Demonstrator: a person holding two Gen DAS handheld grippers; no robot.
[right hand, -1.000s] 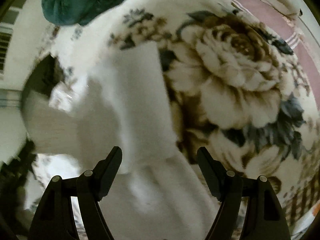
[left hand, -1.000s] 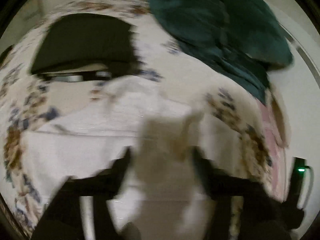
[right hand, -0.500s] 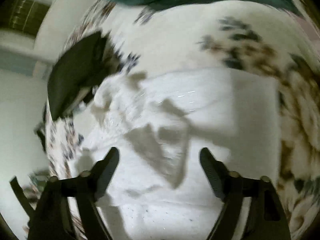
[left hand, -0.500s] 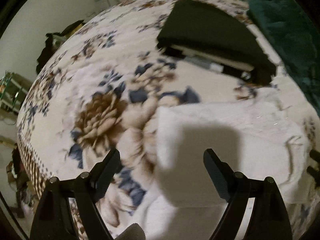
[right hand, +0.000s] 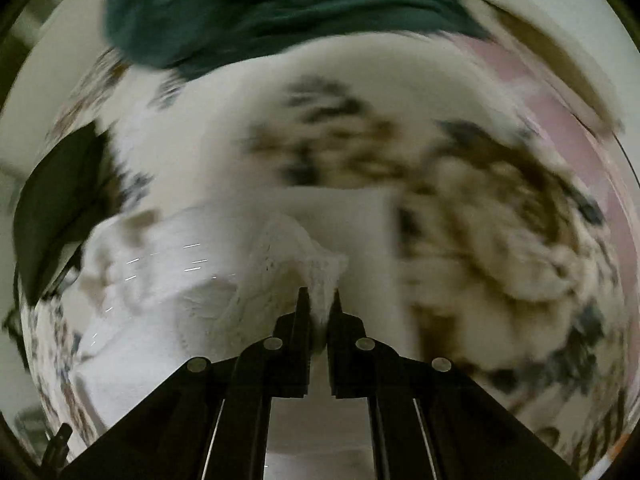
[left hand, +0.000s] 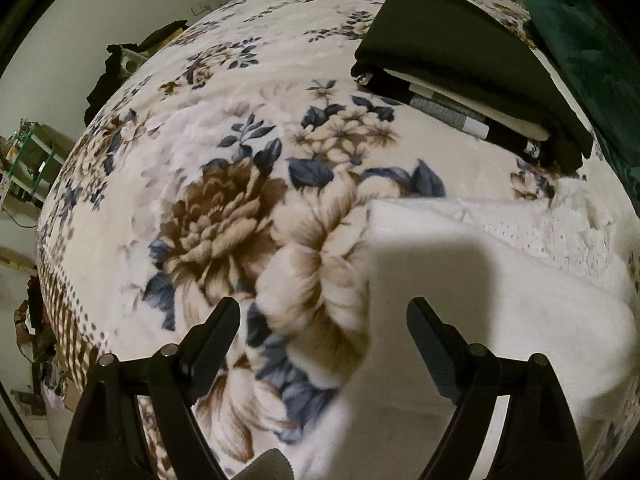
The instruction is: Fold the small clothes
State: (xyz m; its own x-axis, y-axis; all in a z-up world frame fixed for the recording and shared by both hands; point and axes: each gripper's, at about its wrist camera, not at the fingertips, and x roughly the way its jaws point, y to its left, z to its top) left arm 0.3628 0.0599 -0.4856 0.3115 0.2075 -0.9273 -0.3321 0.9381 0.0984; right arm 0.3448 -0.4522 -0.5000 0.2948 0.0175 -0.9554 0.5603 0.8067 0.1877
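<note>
A small white garment (left hand: 500,276) lies spread on a floral blanket (left hand: 224,216). In the left wrist view my left gripper (left hand: 324,312) hangs open just above the garment's left edge, one finger over the blanket and one over the white cloth, nothing between the pads. In the blurred right wrist view my right gripper (right hand: 319,300) is shut on a pinched-up fold of the white garment (right hand: 192,280), which rises in a ridge at the fingertips.
A stack of folded dark clothes (left hand: 472,56) sits on the blanket beyond the garment, also the dark stack (right hand: 52,208) at left in the right view. A crumpled teal cloth (right hand: 280,8) lies further back. The bed's left edge drops to a cluttered floor (left hand: 28,320).
My right gripper went from open above the white garment to shut on a fold of it. The left gripper let go of white cloth, swung left to the garment's edge and has held there.
</note>
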